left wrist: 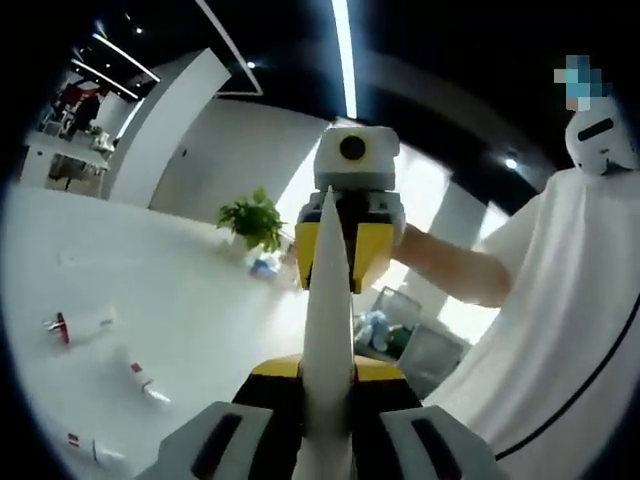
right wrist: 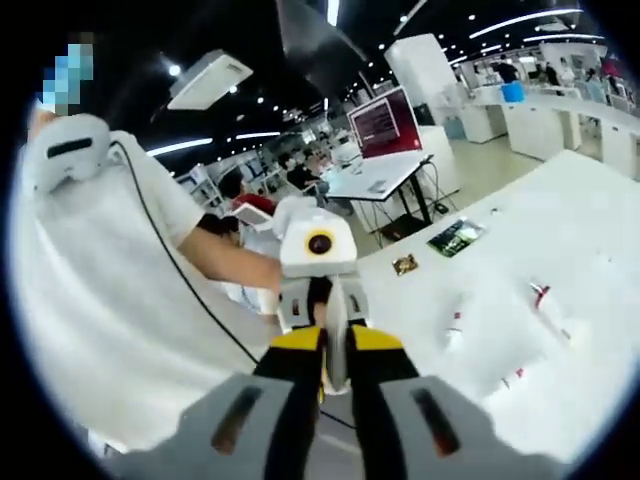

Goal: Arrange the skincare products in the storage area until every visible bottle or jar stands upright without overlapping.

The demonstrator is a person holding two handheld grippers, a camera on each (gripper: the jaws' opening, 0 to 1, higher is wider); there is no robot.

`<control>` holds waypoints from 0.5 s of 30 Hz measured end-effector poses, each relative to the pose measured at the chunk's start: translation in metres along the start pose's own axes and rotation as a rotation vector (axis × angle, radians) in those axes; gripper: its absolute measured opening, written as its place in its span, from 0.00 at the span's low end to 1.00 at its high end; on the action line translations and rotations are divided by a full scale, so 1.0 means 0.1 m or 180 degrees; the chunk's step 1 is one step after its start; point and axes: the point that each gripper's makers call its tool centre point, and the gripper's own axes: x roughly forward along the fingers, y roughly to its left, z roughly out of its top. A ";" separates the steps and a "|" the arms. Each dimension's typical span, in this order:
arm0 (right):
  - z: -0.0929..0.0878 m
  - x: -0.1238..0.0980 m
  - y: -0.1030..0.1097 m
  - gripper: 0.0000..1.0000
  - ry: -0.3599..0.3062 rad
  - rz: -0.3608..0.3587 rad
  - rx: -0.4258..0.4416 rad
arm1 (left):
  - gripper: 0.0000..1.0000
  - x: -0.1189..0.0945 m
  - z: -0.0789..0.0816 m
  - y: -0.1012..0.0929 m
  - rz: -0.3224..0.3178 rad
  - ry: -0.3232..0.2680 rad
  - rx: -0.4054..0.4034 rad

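Together, both grippers pinch one long, tapering white tube [left wrist: 329, 330] held up off the white table [left wrist: 180, 290]; the left gripper [left wrist: 328, 440] clamps its wide end, and the tube's long axis runs straight away to its narrow tip, gripped by the yellow-and-black right gripper [left wrist: 340, 250]; in the right gripper view the right gripper [right wrist: 335, 375] holds the tube [right wrist: 336, 330] edge-on; three small white red-capped bottles [left wrist: 85, 324] lie on their sides, well apart; a green potted plant [left wrist: 252, 220] stands beyond.
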 end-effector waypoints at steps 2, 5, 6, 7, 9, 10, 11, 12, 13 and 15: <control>-0.04 0.05 0.01 0.07 0.0075 -0.0059 -0.0129 | 0.19 0.00 -0.04 0.02 0.0026 0.0025 0.0030; -0.10 0.11 0.03 0.06 0.0206 -0.0114 -0.0438 | 0.20 -0.01 -0.13 0.05 0.0078 0.0108 0.0134; -0.12 0.13 0.03 0.05 0.0247 -0.0122 -0.0495 | 0.20 -0.01 -0.16 0.06 0.0085 0.0143 0.0141; -0.14 0.15 0.04 0.05 0.0277 -0.0122 -0.0544 | 0.21 -0.01 -0.18 0.06 0.0089 0.0170 0.0161; -0.16 0.18 0.05 0.05 0.0309 -0.0128 -0.0542 | 0.21 -0.01 -0.21 0.08 0.0108 0.0198 0.0175; -0.17 0.19 0.04 0.05 0.0325 -0.0137 -0.0563 | 0.22 -0.02 -0.22 0.09 0.0127 0.0197 0.0178; -0.17 0.20 0.03 0.05 0.0334 -0.0153 -0.0579 | 0.22 -0.02 -0.23 0.10 0.0147 0.0186 0.0191; -0.18 0.20 0.02 0.05 0.0347 -0.0177 -0.0607 | 0.23 -0.02 -0.23 0.14 0.0204 0.0176 0.0186; -0.18 0.20 0.02 0.05 0.0352 -0.0181 -0.0620 | 0.23 -0.02 -0.23 0.15 0.0226 0.0178 0.0174; -0.22 0.24 0.00 0.05 0.0411 -0.0208 -0.0736 | 0.24 -0.01 -0.28 0.20 0.0322 0.0257 0.0189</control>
